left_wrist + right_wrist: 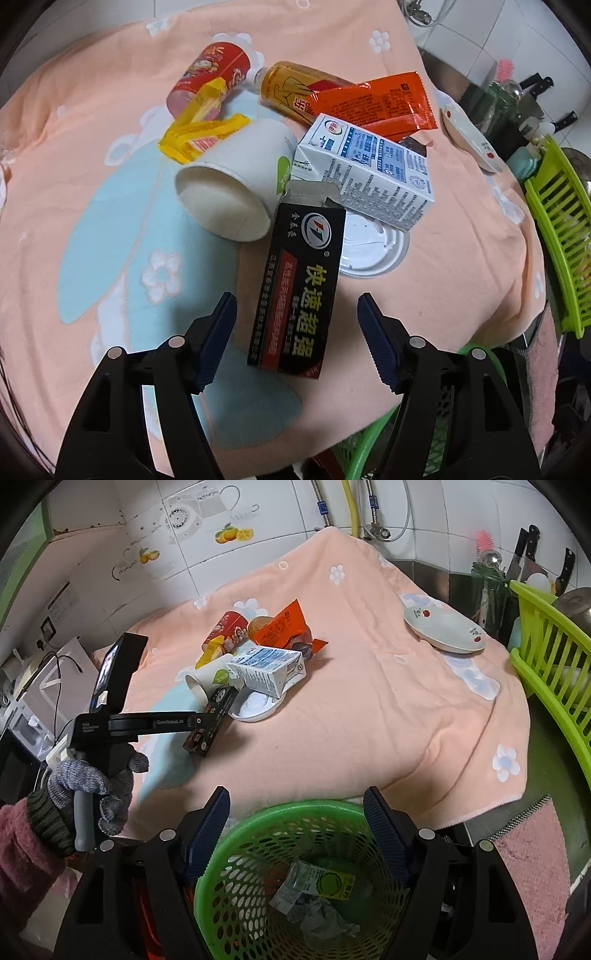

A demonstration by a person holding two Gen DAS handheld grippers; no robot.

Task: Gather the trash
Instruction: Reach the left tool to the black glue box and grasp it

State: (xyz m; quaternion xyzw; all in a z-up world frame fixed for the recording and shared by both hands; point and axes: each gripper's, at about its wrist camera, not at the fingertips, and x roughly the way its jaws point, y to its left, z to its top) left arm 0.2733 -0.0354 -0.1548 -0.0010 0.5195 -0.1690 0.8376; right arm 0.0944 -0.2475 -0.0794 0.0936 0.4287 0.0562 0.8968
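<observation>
Carton (364,171) leans on lid (373,247), right of cup (236,184).

My left gripper (297,332) hangs with jaws apart either side of the black cardboard box (299,291) lying on the peach flowered towel (92,155).

One black box (297,288), one milk carton (365,173), two cups (236,177), one lid (369,247), one basket (295,849), one plate (443,631)

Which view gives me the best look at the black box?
The left wrist view: the black box lies close and unobstructed, label readable, just ahead of the open left tool. In the right wrist view it is small, distant, and partly hidden behind the left tool.
</observation>
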